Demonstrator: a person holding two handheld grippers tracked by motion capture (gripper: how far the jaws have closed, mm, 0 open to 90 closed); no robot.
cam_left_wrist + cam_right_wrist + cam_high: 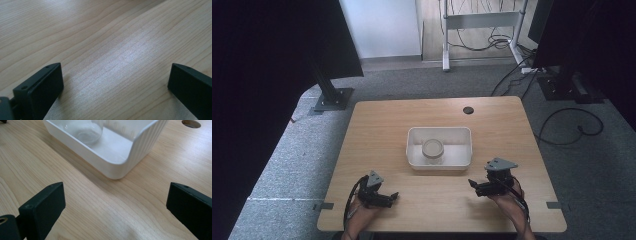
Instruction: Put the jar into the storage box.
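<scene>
**Both grippers spread near the front edge, white bin with jar at mid-table**

Nearest the person, the left gripper (382, 196) sits low over the light wooden table (377, 125), close to its front edge; the jaws, flat-faced matte black blocks, stand wide apart with nothing but bare grain between them in the left gripper view (115, 82). A grey three-cornered plate tops it and a cable loops back to the hand. The right gripper (479, 186) is also near the front edge, well apart from the left one, its jaws likewise spread and empty (115, 205). The wood between the two is bare.

Just beyond lies a white plastic bin (464, 150), rectangular with rounded corners, smooth inside and finely ribbed on the outer wall (147, 142). Inside it, toward the left half, is a clear rounded jar (432, 149), glassy and see-through (85, 130); its other half is bare.

Farther on, a small round hole (468, 110) pierces the tabletop near the far edge. Open wood rings the bin on every side. Past the table's rounded corners is grey carpet (287, 160) with dark cables (572, 125) and a white frame (482, 20).
</scene>
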